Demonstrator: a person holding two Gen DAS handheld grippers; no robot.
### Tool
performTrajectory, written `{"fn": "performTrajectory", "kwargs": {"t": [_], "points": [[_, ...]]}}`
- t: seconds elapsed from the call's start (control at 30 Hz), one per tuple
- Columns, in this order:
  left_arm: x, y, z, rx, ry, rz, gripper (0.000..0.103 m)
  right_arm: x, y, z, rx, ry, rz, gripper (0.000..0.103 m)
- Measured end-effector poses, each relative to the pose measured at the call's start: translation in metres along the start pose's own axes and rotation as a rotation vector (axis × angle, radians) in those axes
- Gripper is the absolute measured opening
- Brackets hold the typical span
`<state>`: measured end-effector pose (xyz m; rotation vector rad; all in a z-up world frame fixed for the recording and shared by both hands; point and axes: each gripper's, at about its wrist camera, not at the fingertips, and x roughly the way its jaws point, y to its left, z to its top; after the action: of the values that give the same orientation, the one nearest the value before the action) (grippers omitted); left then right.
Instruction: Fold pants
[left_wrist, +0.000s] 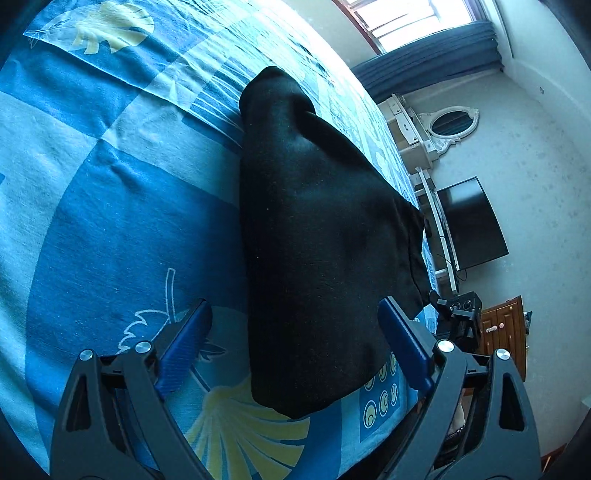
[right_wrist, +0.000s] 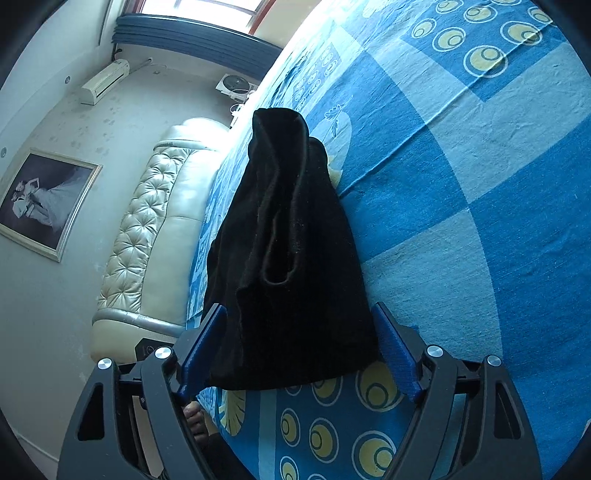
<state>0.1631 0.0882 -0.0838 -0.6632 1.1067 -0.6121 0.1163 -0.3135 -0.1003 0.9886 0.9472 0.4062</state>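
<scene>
Pants (left_wrist: 314, 240), black, folded lengthwise, lying on blue patterned bedsheet (left_wrist: 110, 206). Left gripper (left_wrist: 295, 317) and right gripper (right_wrist: 299, 325): jaws spread wide, straddling near end of pants, gripping nothing.

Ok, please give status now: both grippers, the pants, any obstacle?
Left gripper open, right gripper open, nothing held. Black pants lie on the blue bedsheet, between the fingers of both. No obstacle visible.

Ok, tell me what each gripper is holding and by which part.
Nothing. Left gripper and right gripper are both open, fingers either side of the black pants on the bed.
</scene>
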Motion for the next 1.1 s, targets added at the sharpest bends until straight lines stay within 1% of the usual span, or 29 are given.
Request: {"fn": "performTrajectory", "kwargs": {"t": [0.07,0.1,0.13,0.17,0.2,0.23,0.27,0.3,0.37,0.5,0.6,0.93,1.1], "points": [[0.002,-0.001,-0.004,-0.002,-0.007,0.0,0.091,0.007,0.003,0.0,-0.014,0.005,-0.018,0.08],[0.003,-0.002,-0.004,-0.001,-0.006,0.001,0.091,0.01,0.005,0.001,-0.022,0.013,-0.032,0.078],[0.005,-0.003,-0.004,0.002,0.003,0.004,0.083,0.013,0.007,0.001,-0.032,0.019,-0.053,0.076],[0.009,-0.004,-0.004,0.003,0.021,0.008,0.057,0.016,0.009,0.001,-0.045,0.031,-0.084,0.063],[0.014,-0.004,-0.006,-0.001,0.051,0.005,0.046,0.018,0.009,0.001,-0.052,0.043,-0.103,0.054],[0.016,-0.004,-0.007,-0.017,0.053,0.014,0.044,0.018,0.009,0.001,-0.048,0.041,-0.099,0.052],[0.015,-0.004,-0.008,-0.019,0.045,0.015,0.042,0.016,0.008,0.001,-0.043,0.04,-0.083,0.045],[0.014,-0.006,-0.009,-0.011,0.04,0.019,0.041,0.014,0.008,0.001,-0.036,0.04,-0.066,0.041],[0.013,-0.01,-0.011,-0.001,0.04,0.036,0.038,0.01,0.008,-0.001,-0.026,0.038,-0.045,0.038],[0.01,-0.019,-0.012,0.029,0.037,0.088,0.037,0.003,0.01,-0.008,-0.032,0.039,-0.052,0.037],[0.004,-0.024,-0.016,0.055,0.034,0.111,0.037,-0.003,0.011,-0.015,-0.028,0.042,-0.05,0.037],[-0.01,-0.028,-0.042,0.083,0.055,0.127,0.037,-0.025,0.002,-0.052,0.005,0.056,-0.045,0.037],[-0.012,-0.029,-0.048,0.097,0.048,0.137,0.037,-0.028,0.001,-0.062,0.018,0.056,-0.043,0.037]]}}
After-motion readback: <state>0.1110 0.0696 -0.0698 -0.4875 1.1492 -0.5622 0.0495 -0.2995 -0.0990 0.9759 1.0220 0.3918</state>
